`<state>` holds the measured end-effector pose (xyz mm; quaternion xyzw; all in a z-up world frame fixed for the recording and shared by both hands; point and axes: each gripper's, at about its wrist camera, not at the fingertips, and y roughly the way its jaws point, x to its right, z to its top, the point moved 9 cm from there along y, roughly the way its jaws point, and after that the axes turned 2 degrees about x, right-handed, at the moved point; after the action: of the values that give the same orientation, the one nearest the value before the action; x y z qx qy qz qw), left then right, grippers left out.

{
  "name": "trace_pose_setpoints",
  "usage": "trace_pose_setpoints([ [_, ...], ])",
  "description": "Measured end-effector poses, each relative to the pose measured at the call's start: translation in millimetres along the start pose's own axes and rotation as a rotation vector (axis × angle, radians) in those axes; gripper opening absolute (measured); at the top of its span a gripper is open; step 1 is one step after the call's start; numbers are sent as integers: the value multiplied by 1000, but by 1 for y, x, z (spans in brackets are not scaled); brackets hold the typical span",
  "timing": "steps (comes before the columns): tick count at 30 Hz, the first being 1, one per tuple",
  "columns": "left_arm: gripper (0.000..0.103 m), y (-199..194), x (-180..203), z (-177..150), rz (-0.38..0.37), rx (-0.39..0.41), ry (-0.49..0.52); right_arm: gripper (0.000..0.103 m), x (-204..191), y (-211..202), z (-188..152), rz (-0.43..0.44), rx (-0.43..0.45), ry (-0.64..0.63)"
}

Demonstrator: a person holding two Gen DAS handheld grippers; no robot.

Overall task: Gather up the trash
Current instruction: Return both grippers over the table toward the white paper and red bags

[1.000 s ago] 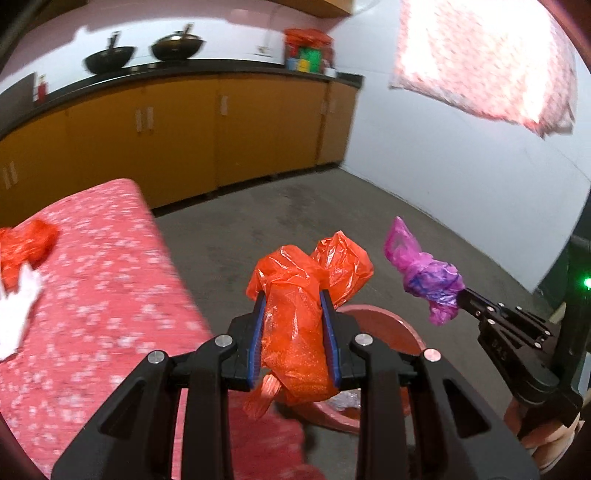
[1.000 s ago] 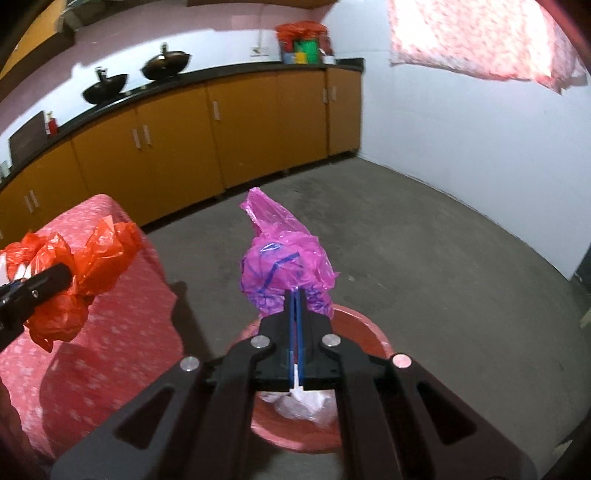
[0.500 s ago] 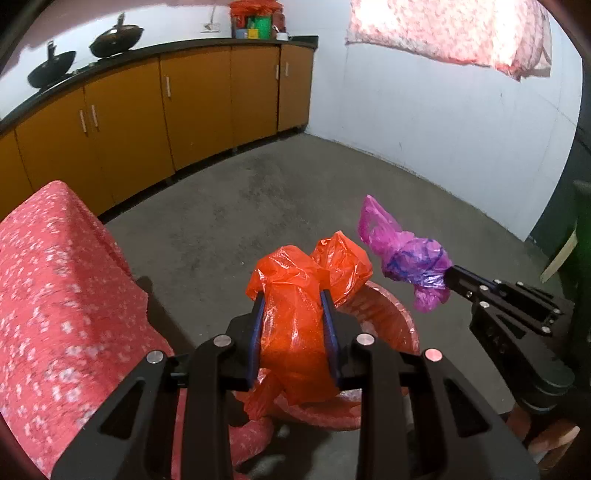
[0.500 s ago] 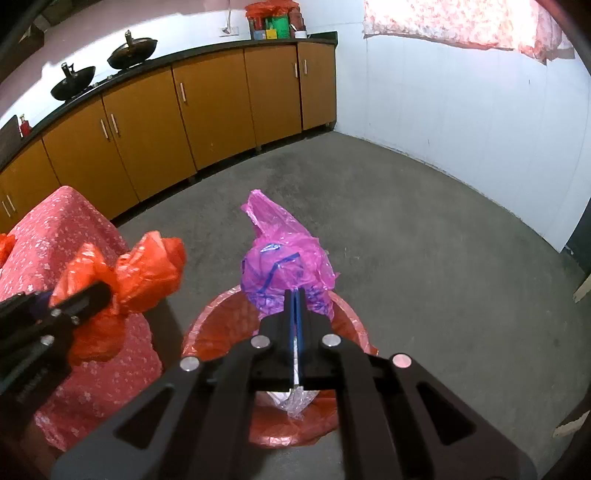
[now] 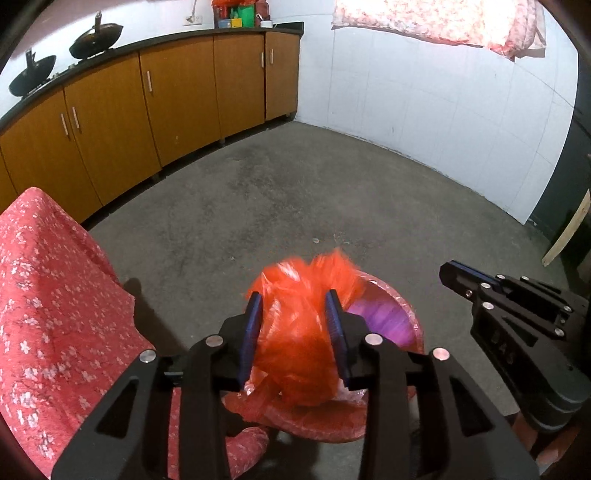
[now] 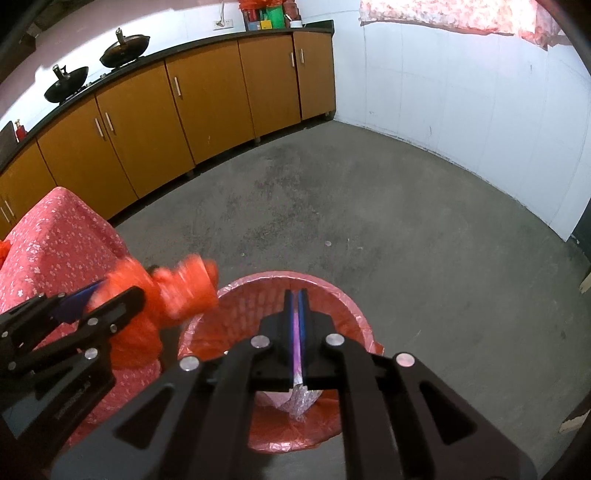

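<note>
A blurred orange plastic bag (image 5: 299, 332) sits between the spread jaws of my left gripper (image 5: 294, 314), over the near rim of the red lined bin (image 5: 413, 328); it also shows in the right wrist view (image 6: 177, 295). A purple bag (image 5: 376, 317) is blurred inside the bin. My right gripper (image 6: 295, 302) hangs over the bin (image 6: 343, 306), jaws nearly together with a thin purple streak between them. Its fingers show bare in the left wrist view (image 5: 461, 277).
A table with a red flowered cloth (image 5: 48, 306) stands left of the bin. Orange cabinets (image 5: 177, 99) with woks (image 5: 96, 35) line the back wall. Grey concrete floor (image 5: 295, 192) stretches to the white wall (image 5: 443, 103).
Both grippers moved over the bin. The purple bag left the right gripper and dropped into the bin. The left jaws spread and the orange bag is blurred, slipping down.
</note>
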<state>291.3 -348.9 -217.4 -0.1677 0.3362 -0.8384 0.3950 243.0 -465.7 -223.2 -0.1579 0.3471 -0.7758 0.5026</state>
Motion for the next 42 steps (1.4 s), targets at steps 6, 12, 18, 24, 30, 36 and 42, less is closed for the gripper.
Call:
trace_pose_setpoints([
  [6,36,0,-2,-3,-2,-7,-18,6,1,-3,1,-10,11,9],
  [12,37,-29,-19,7,-1,40,-59,14,-9,-15,8,4,35,-17],
  [18,46,-89,-81,14,71,115,-160,26,-60,-42,30,83,87,-69],
  [24,53,-159,-165,0,217,194,-230,35,-154,-75,49,225,138,-157],
  [30,56,-235,-273,-37,466,249,-297,36,-268,-107,42,380,149,-281],
  [36,57,-270,-367,-84,642,201,-377,36,-339,-123,21,455,132,-368],
  [42,61,-272,-427,-122,696,119,-485,37,-384,-125,-1,496,98,-425],
])
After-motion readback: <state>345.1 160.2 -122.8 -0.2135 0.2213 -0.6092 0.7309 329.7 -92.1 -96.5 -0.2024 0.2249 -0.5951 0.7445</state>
